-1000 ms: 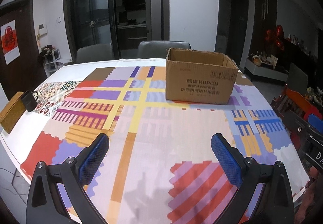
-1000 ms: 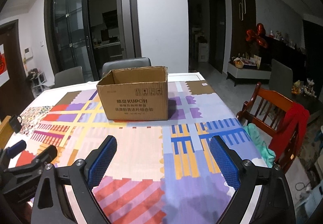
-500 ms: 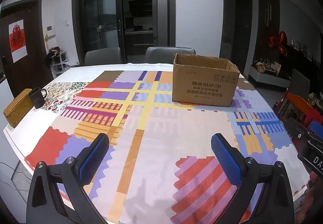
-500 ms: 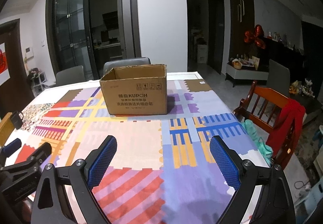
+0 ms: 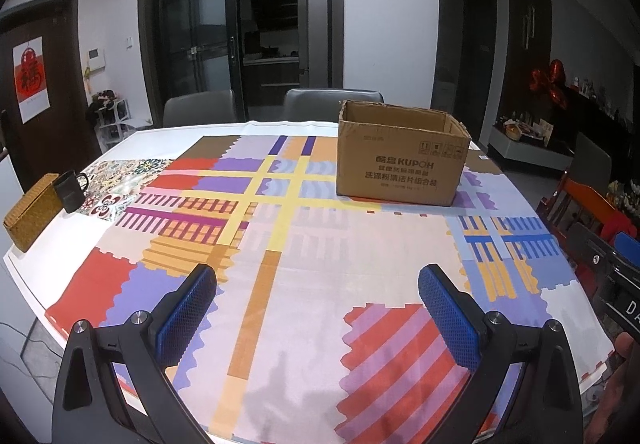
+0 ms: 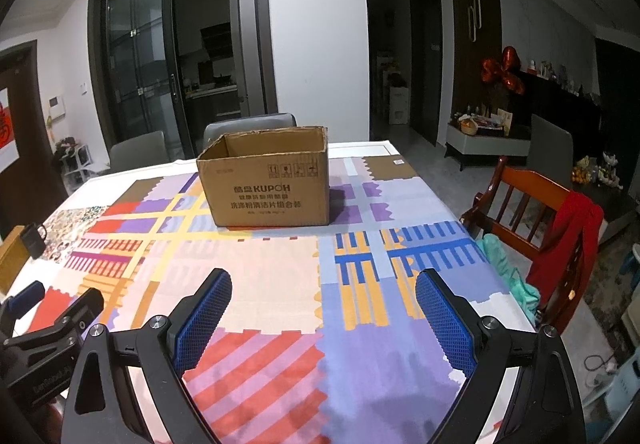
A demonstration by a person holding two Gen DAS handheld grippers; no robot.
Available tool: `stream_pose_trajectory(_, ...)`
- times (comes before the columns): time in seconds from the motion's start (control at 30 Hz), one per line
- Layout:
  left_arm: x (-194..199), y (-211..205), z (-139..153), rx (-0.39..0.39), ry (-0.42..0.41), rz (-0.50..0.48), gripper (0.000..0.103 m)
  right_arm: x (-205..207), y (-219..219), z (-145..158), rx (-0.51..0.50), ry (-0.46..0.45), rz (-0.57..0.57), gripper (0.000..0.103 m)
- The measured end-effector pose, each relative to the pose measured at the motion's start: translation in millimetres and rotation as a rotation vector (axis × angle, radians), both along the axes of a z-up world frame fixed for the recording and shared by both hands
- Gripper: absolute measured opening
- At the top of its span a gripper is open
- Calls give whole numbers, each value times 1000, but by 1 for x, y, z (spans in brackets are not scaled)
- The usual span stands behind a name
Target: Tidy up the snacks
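Left gripper (image 5: 318,294) spread wide, empty, above near table edge. Right gripper (image 6: 323,298) same, spread, empty. Patterned cloth (image 5: 320,264) bare between grippers and cardboard box (image 5: 402,160). Box upright, top open, toward far edge. Mug (image 5: 70,190) touching woven basket (image 5: 32,210) at left edge.

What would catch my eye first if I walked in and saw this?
Probably the open cardboard box standing upright on the far middle of the table, on a loud patchwork tablecloth of red, purple, yellow and blue blocks. Close to the camera, the right gripper and the left gripper each hold blue-padded fingers wide apart over the cloth, gripping nothing. At the table's left edge a dark mug stands beside a woven box.
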State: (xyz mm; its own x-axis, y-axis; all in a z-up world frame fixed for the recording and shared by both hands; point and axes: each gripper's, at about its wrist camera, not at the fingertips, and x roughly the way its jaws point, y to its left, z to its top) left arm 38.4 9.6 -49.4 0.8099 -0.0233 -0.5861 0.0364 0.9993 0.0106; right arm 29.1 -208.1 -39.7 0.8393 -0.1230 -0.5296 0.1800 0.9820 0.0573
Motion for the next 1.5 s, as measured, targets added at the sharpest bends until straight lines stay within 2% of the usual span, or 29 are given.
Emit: stream_pose_trajectory(1.5,-3,1,4,-3,-4,-2,103,-4,1,7,-3,-15,-3,94)
